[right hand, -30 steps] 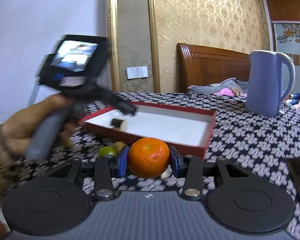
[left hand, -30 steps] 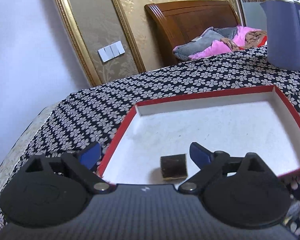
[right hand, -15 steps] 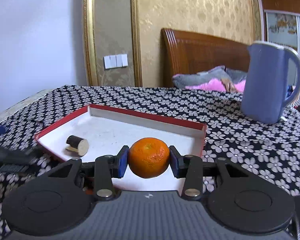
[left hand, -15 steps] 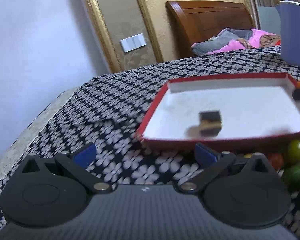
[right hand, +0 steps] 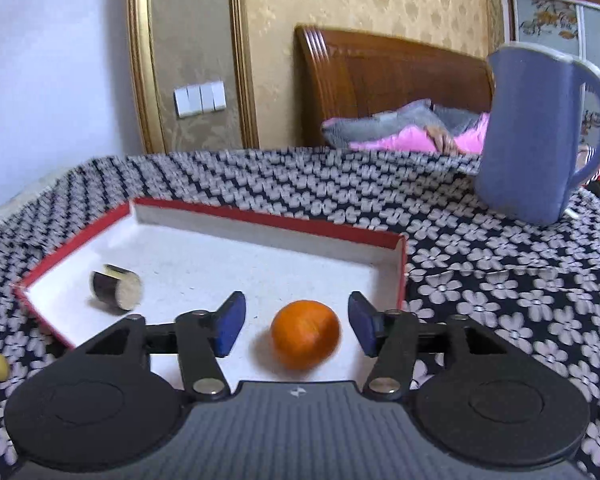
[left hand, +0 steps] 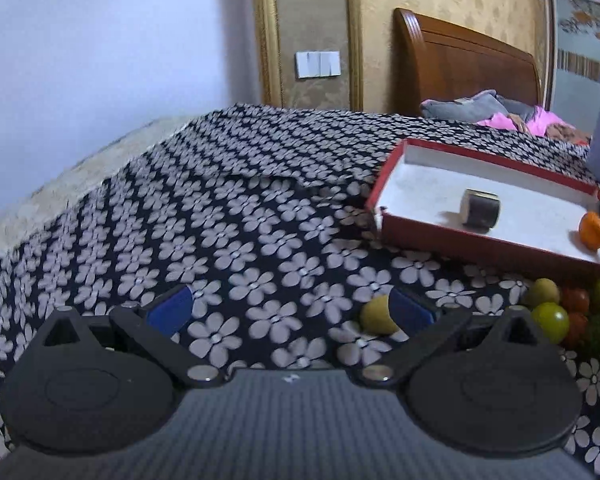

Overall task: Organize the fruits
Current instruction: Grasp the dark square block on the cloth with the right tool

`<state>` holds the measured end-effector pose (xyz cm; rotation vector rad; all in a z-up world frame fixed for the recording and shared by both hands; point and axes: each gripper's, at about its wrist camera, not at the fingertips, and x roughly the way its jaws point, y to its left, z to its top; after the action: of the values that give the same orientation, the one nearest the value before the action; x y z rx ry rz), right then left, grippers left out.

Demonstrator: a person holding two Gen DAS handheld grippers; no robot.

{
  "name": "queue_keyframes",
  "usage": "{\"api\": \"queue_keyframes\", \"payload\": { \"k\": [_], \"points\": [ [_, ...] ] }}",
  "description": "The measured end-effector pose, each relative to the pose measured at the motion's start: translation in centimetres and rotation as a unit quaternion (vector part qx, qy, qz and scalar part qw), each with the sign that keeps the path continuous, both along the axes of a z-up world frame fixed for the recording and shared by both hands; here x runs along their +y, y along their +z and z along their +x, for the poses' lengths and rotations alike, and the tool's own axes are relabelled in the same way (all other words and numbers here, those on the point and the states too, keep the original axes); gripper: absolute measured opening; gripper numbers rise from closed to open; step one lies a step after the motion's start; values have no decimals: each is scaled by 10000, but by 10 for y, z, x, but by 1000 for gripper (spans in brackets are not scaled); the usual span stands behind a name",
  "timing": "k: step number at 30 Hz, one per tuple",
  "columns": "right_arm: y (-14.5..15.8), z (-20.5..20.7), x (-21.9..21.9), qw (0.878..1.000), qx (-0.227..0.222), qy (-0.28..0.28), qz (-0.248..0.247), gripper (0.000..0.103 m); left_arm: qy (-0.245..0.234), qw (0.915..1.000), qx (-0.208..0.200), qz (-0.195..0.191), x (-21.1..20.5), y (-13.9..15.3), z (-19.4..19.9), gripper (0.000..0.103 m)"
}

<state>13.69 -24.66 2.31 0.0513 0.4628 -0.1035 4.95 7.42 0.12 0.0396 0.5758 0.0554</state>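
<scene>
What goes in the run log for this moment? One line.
right tongs: open, orange released in red tray | left tongs: open, empty | yellow fruit beside left tongs

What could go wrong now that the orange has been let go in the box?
The orange looks blurred between the open right gripper fingers, so it may roll toward the dark cut piece. The box's red wall is low. The left gripper, near the yellow-green fruit, could nudge it away.

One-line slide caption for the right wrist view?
Right gripper open over the red tray; orange rests inside, free between its fingers.
</scene>
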Motion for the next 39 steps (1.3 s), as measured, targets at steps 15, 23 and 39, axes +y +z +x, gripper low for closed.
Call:
{"api": "queue_keyframes", "payload": {
  "k": [15,23,39],
  "points": [
    [-23,-111,47,9961,-58,857,-189,62,65,9999,95,14,8,-22,-5,103],
    [-38,-104,64,9962,73,648,-583,62,23,9992,253,-314,19,-25,-3,103],
    [-43,-98,60,9921,314,768,-940,45,32,9991,275,-307,17,-24,-3,103]
  ]
}}
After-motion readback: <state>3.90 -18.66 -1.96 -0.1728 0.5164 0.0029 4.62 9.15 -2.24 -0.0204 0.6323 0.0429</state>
